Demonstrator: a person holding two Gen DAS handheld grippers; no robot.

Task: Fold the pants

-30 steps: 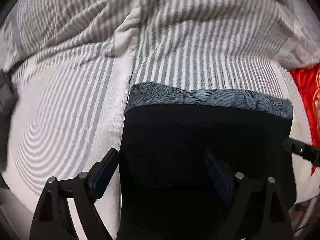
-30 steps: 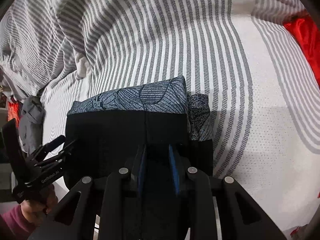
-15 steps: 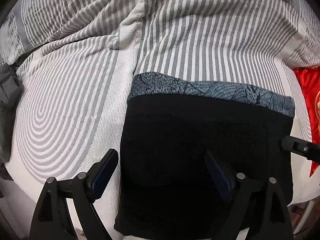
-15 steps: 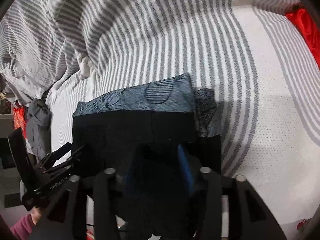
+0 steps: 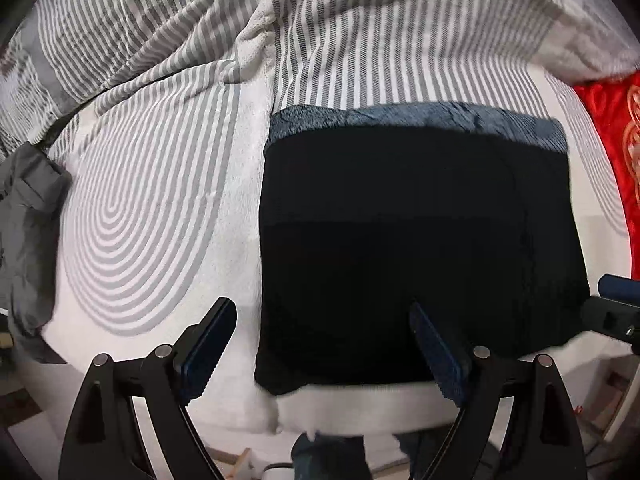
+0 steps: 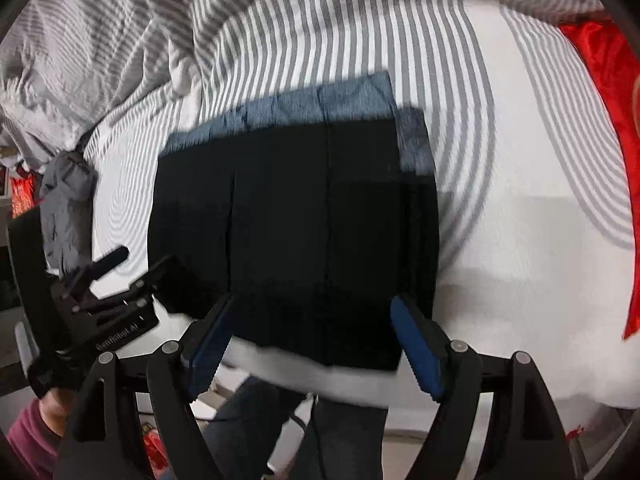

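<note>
Pants [image 5: 416, 248] lie folded into a black rectangle on the bed [image 5: 152, 208], near its front edge, w/ a blue-grey patterned strip showing along the far side.

Left tool [image 5: 320, 344]: fingers wide apart, nothing between them. Left pad hangs over bare sheet, right pad over the pants' near part; contact w/ fabric can't be told. Right tool [image 6: 316, 332]: also wide apart, holding nothing, pads straddling the near edge of the pants.

Writing: left tool seen from the right wrist view carries white lettering on its black body, reads approx "GenRobot.AI" — blurry, partly cut, not sure of every letter. No other text readable.

Hidden/unclear: right wrist view is motion-blurred, pants' edges smeared. Black fabric is so dark that fold lines barely show; a few vertical seams visible in right view only. Right tool shows in the left view only as a black tip w/ blue pad at the right border, cut off. Person's hand under the left tool mostly out of frame, w/ maroon sleeve [image 6: 24, 444] at the corner. Legs in dark jeans [image 6: 344, 436] below bed edge.

Around: bed cover white w/ grey curved stripes, crumpled striped blanket [image 5: 360, 32] behind, grey garment [image 5: 28, 232] at left, red cloth [image 5: 612, 152] at right.
</note>
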